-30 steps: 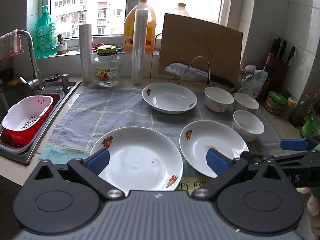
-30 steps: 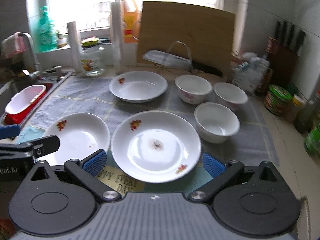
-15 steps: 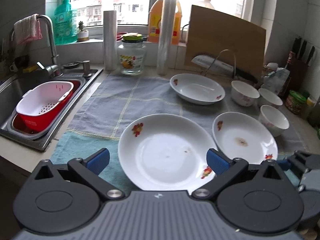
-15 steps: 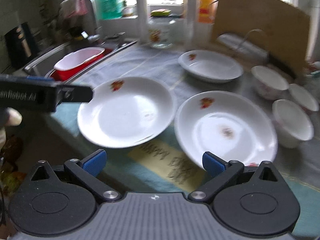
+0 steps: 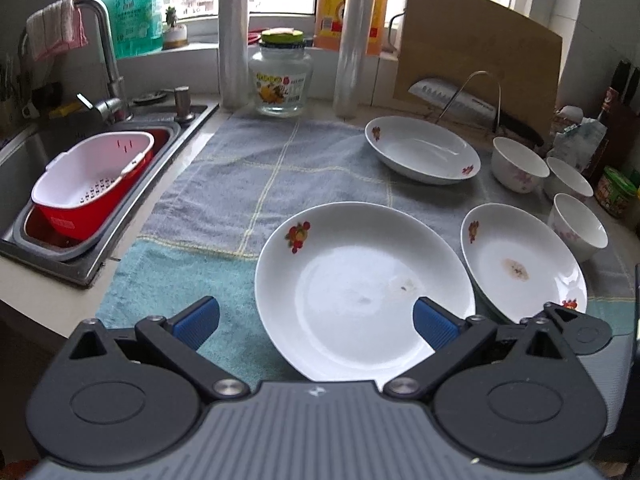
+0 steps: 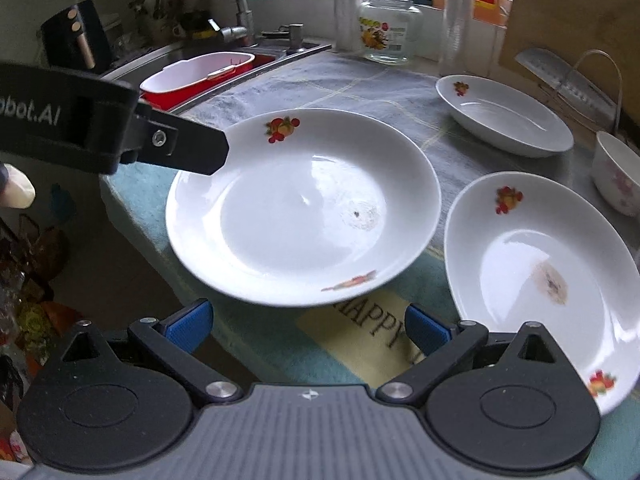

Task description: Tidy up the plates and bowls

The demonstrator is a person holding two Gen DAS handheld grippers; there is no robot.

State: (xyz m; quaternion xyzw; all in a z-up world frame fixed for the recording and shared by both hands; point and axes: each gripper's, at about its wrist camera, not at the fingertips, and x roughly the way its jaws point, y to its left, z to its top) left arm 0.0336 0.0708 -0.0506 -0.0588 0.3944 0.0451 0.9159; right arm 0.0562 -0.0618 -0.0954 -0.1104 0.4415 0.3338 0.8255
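Three plates lie on a towel [image 5: 240,184] on the counter: a near plate [image 5: 360,292] by the front edge, a stained plate [image 5: 520,264] just to its right, and a far plate [image 5: 424,156] toward the back. Three bowls [image 5: 518,164] stand in a row at the right. Behind them a knife [image 5: 452,98] rests in a wire rack against a cutting board [image 5: 480,52]; a jar [image 5: 280,80] and two film rolls [image 5: 232,40] line the back wall. A sink [image 5: 100,120] with a red and white colander [image 5: 88,184] lies to the left.

The left gripper [image 5: 316,318] is wide open and holds nothing; its right finger is over the near plate's rim, its left over bare towel. The right gripper [image 6: 306,326] is also wide open and empty, before the counter's front edge. The towel left of the plates is bare.
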